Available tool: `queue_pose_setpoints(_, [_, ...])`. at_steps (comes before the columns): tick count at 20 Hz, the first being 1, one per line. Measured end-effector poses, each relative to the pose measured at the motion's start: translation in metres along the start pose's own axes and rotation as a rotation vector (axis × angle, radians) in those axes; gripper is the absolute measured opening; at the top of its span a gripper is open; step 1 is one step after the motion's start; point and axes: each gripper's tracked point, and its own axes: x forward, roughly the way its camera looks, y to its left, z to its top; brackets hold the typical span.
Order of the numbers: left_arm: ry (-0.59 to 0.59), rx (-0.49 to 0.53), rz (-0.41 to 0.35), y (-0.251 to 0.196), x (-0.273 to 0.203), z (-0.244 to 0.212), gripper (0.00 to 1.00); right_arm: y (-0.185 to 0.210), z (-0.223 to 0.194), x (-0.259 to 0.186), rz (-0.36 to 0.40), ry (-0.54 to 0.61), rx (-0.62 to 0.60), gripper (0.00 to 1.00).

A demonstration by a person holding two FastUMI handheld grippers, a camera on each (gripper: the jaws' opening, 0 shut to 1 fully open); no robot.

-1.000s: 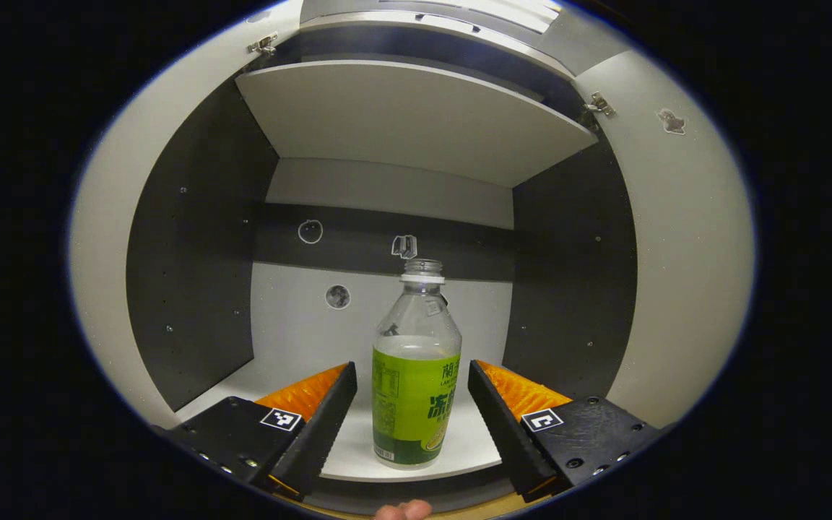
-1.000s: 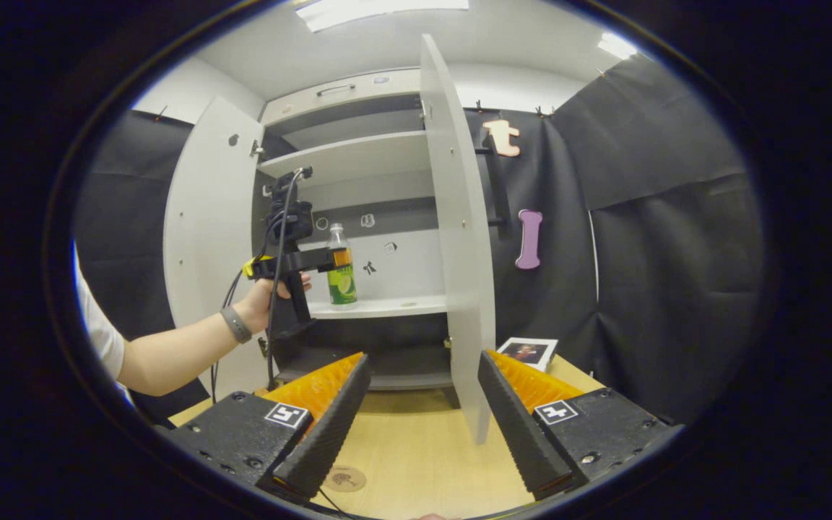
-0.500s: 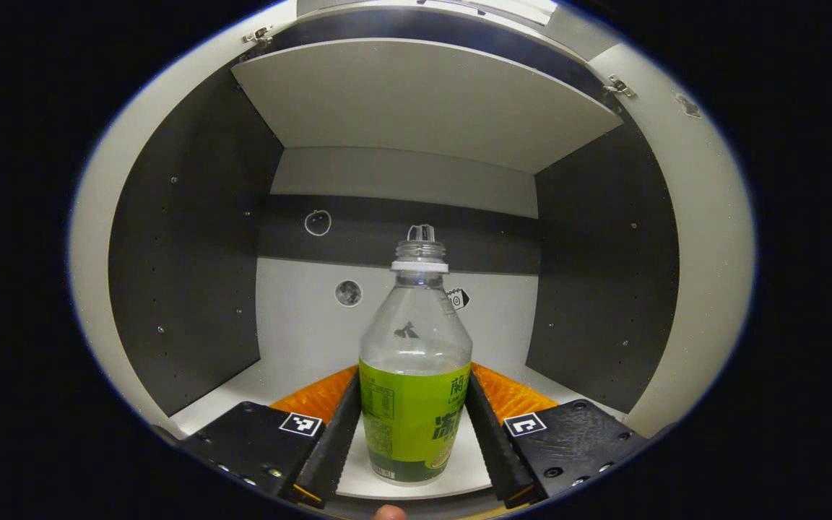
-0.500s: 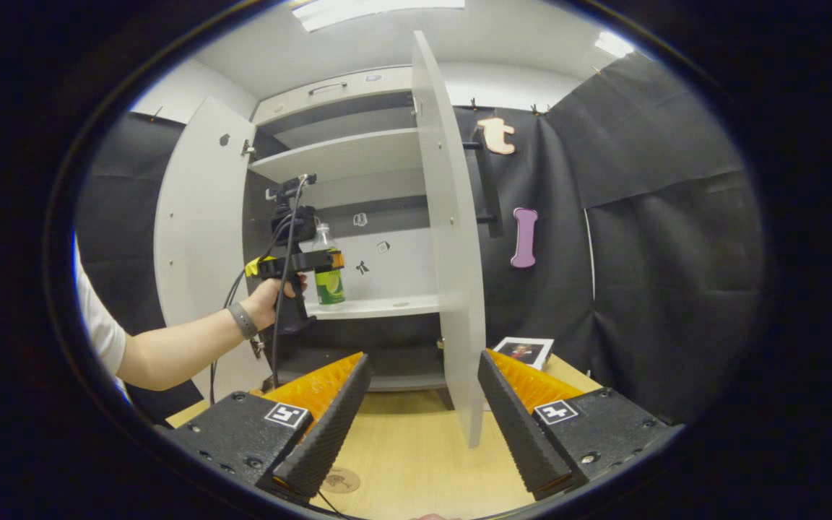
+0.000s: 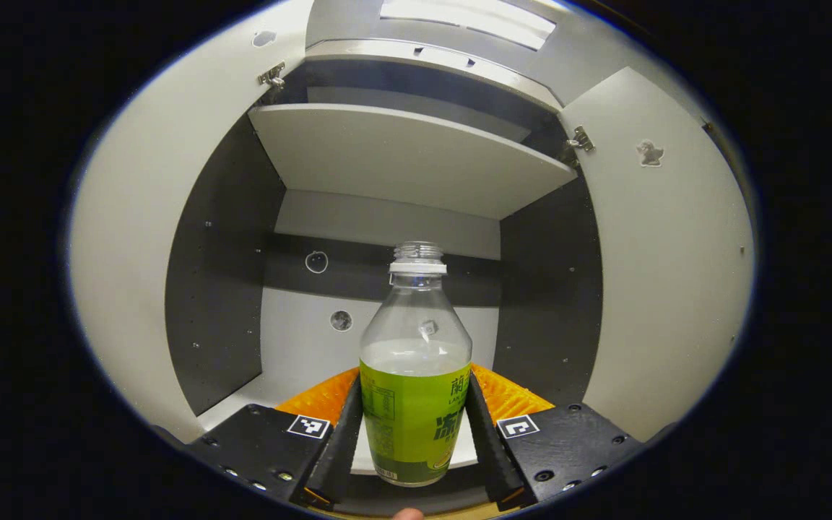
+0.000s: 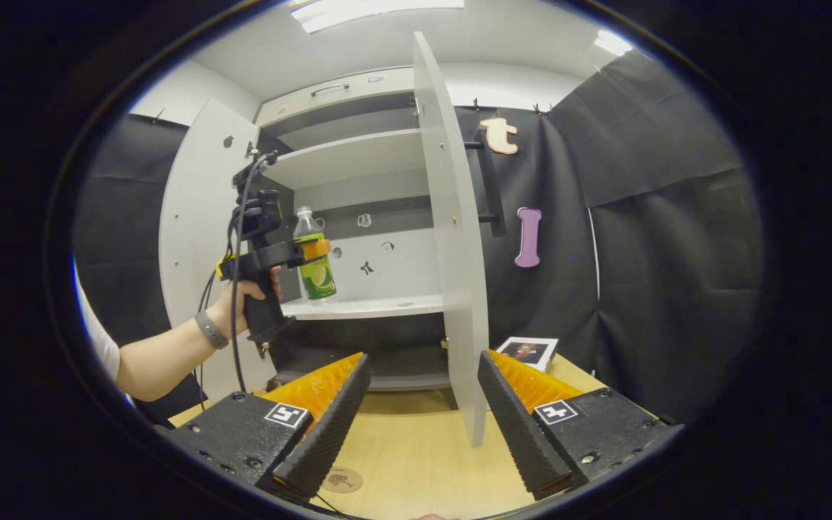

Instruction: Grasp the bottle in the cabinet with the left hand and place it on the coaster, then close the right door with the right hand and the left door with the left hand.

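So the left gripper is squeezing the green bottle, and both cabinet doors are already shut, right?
Not quite. The left gripper does have its fingers pressed on the green bottle, as the left gripper view shows. But the doors are not shut: in the right gripper view the right door and the left door both stand wide open.
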Motion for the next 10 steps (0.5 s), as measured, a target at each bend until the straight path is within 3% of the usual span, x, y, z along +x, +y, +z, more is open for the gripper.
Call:
queue_pose_setpoints(4, [0.024, -0.020, -0.023, -0.012, -0.062, -0.018, 0.69, 0.010, -0.001, -0.002, 0.046, -0.001, -0.016, 0.99])
queue_pose_setpoints(10, [0.030, 0.065, -0.025, -0.031, -0.159, -0.088, 0.69, 0.020, 0.005, -0.005, 0.107, 0.021, -0.032, 0.99])
